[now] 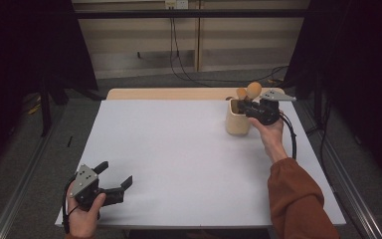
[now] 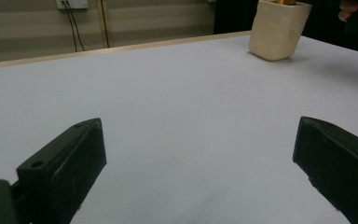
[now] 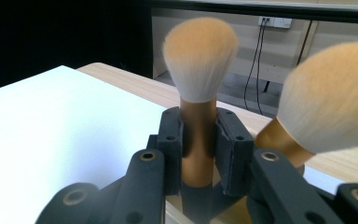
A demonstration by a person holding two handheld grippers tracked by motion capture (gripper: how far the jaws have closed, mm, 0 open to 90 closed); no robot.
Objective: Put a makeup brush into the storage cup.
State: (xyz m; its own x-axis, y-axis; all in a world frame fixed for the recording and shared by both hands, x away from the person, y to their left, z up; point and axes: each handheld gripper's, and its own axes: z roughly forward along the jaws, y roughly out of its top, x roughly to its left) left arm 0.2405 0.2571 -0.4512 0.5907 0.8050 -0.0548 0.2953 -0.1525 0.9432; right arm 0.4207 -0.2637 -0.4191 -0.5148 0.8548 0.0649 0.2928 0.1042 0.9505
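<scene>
brush (image 3: 198, 116): light, soft bristles, stiff slick handle | grip: handle under the tuft | right gripper (image 3: 198, 154): fingers clamp its handle over cup (image 1: 238, 122) | left gripper (image 1: 113, 175): fingers wide, holding nothing

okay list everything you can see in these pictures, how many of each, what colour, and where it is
makeup brushes: two, golden handles with orange-tipped pale bristles; one gripped, the other beside it, both at the holder.
holder: one, cream, far right of the table.
table: one, white top with a wooden far edge, centre.
wall socket: one, pale, back wall, black cables hanging from it.
right claw: one, black, shut on the gripped brush's handle above the holder.
left claw: one, black, jaws wide apart with nothing between them, near left of the table.
sleeve: one, rust brown, on the right arm.
</scene>
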